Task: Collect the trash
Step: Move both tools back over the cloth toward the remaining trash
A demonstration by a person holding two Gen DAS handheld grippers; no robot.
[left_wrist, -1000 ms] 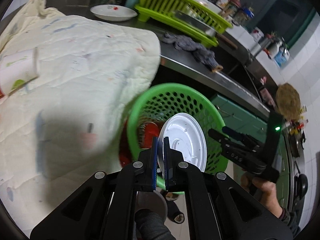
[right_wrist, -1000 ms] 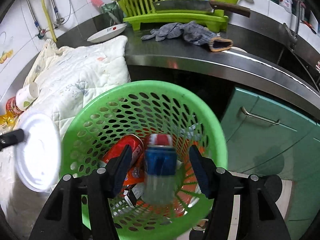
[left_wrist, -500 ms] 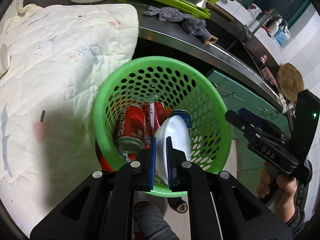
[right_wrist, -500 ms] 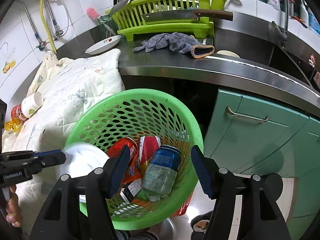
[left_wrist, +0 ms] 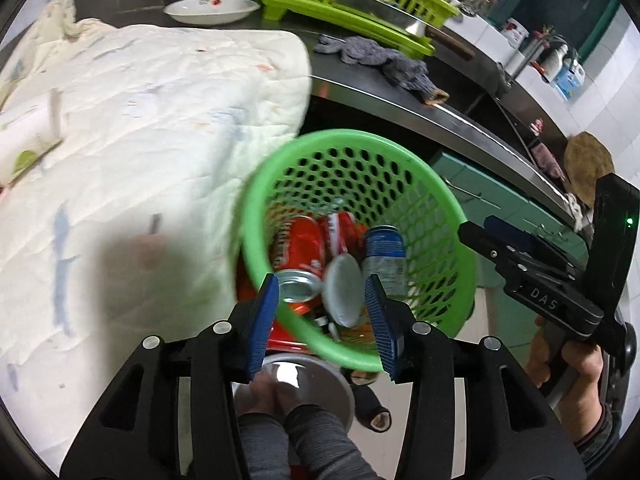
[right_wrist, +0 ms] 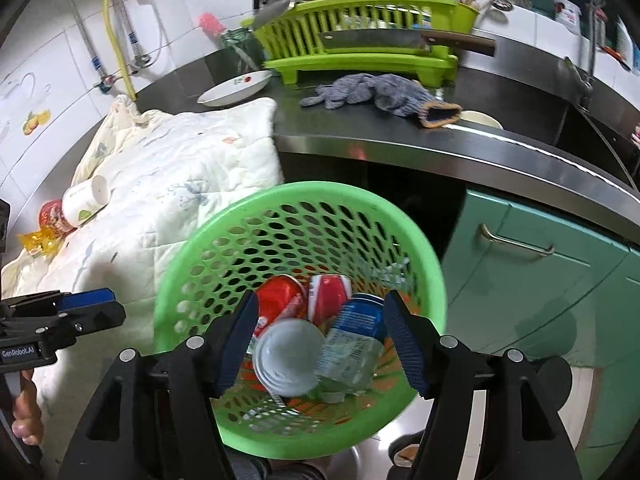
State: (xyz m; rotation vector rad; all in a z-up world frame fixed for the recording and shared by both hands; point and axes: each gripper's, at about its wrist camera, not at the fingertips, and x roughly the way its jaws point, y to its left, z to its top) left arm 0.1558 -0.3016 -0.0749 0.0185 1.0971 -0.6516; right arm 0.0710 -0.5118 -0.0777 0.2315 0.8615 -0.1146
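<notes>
A green perforated basket (left_wrist: 400, 168) (right_wrist: 224, 248) holds red cans (left_wrist: 298, 246) (right_wrist: 280, 296), a blue can (left_wrist: 384, 256) (right_wrist: 352, 340) and a white plastic lid (left_wrist: 342, 294) (right_wrist: 288, 356). My left gripper (left_wrist: 322, 316) is open and empty just above the basket's near rim. My right gripper (right_wrist: 322, 344) is open and empty over the basket. A paper cup (right_wrist: 86, 200) (left_wrist: 30, 136), a red wrapper (right_wrist: 52, 218) and a yellow wrapper (right_wrist: 38, 240) lie on the white quilt (right_wrist: 168, 184) (left_wrist: 140, 120).
On the steel counter (right_wrist: 460, 136) are a green dish rack (right_wrist: 360, 40) with a cleaver (right_wrist: 400, 40), a grey glove (right_wrist: 380, 94) and a white dish (right_wrist: 236, 86). Teal cabinets (right_wrist: 540, 272) stand under the counter. The basket sits on a metal stool (left_wrist: 296, 376).
My left gripper has opened and let go of the white lid, which now lies in the basket among the cans. Both grippers have drawn back a little.
</notes>
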